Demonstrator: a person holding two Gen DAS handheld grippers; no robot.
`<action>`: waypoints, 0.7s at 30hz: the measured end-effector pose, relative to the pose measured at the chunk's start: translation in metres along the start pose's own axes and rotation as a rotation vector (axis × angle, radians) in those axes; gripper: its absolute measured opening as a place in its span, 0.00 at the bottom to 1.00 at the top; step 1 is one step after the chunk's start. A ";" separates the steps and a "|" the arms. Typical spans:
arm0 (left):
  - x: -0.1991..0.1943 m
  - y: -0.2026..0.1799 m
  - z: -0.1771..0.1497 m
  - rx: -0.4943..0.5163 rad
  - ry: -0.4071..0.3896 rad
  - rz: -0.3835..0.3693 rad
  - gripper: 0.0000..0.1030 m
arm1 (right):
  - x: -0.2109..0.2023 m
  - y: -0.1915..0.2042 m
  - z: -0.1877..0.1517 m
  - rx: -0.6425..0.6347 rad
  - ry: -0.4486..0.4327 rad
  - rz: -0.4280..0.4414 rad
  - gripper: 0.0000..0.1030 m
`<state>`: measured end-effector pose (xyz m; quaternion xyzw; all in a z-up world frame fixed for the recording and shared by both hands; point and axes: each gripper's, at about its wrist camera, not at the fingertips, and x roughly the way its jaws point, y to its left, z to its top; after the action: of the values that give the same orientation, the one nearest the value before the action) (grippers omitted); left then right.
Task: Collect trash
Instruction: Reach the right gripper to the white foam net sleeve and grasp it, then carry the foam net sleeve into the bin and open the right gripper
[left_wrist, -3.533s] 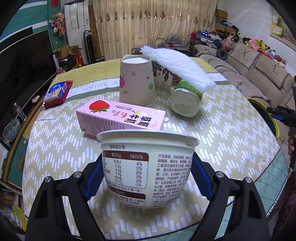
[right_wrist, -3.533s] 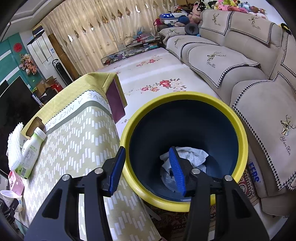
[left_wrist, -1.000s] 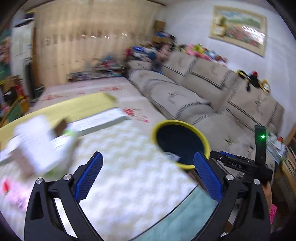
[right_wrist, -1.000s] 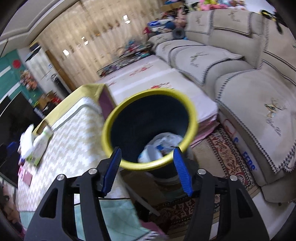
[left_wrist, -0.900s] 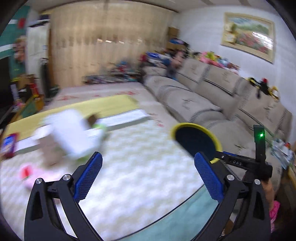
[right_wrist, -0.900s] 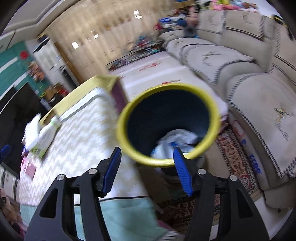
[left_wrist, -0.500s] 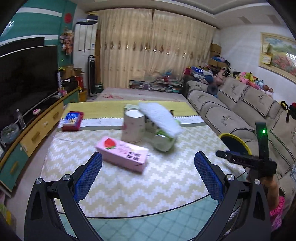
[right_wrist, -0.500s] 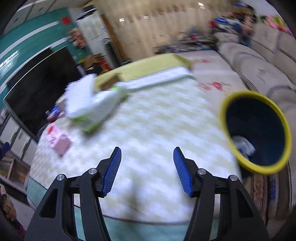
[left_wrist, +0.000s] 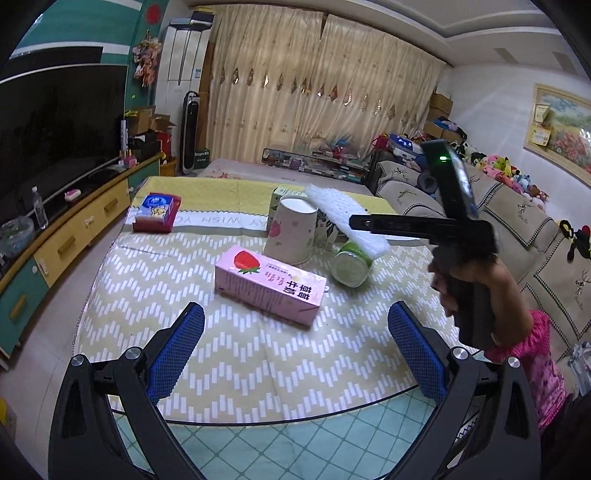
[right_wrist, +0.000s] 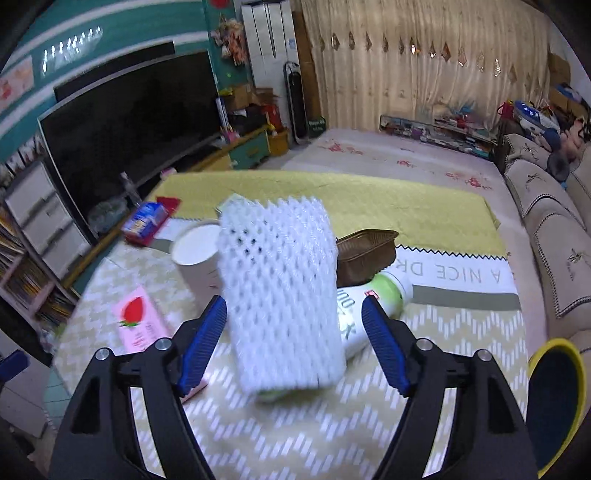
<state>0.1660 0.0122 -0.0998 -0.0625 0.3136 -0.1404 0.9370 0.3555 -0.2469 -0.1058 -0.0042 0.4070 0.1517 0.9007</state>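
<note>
On the zigzag-patterned table lie a pink strawberry milk carton (left_wrist: 271, 282), an upturned paper cup (left_wrist: 291, 230) and a green-and-white bottle (left_wrist: 351, 264) on its side. A white foam net (left_wrist: 347, 221) rests across the bottle. My left gripper (left_wrist: 295, 347) is open and empty, just short of the carton. My right gripper (right_wrist: 293, 338) hovers at the foam net (right_wrist: 282, 291). Its jaws are opening, with the net between the pads but untouched. The bottle (right_wrist: 376, 299) shows under the net. A hand holds the right gripper's body (left_wrist: 443, 225).
A red-and-blue box (left_wrist: 155, 212) sits at the table's far left, and a brown basket (right_wrist: 365, 251) lies behind the bottle. The yellow-rimmed bin (right_wrist: 554, 398) stands off the table's right edge by the sofa (left_wrist: 517, 221). A TV cabinet (left_wrist: 55, 243) runs along the left.
Both views swung from the bin back to the table. The left gripper, which earlier held a yogurt tub, is empty. The right gripper reached the foam net and its jaws spread wider.
</note>
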 end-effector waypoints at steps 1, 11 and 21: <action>0.001 0.001 -0.001 -0.003 0.003 -0.002 0.95 | 0.006 0.000 0.003 0.003 0.012 0.001 0.70; 0.012 -0.002 -0.002 -0.004 0.028 -0.020 0.95 | -0.023 -0.010 -0.005 0.039 -0.045 0.049 0.25; 0.027 -0.013 -0.001 0.016 0.059 -0.033 0.95 | -0.110 -0.090 -0.043 0.202 -0.198 -0.056 0.26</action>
<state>0.1830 -0.0085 -0.1130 -0.0559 0.3391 -0.1602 0.9253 0.2804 -0.3682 -0.0645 0.0904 0.3291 0.0844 0.9362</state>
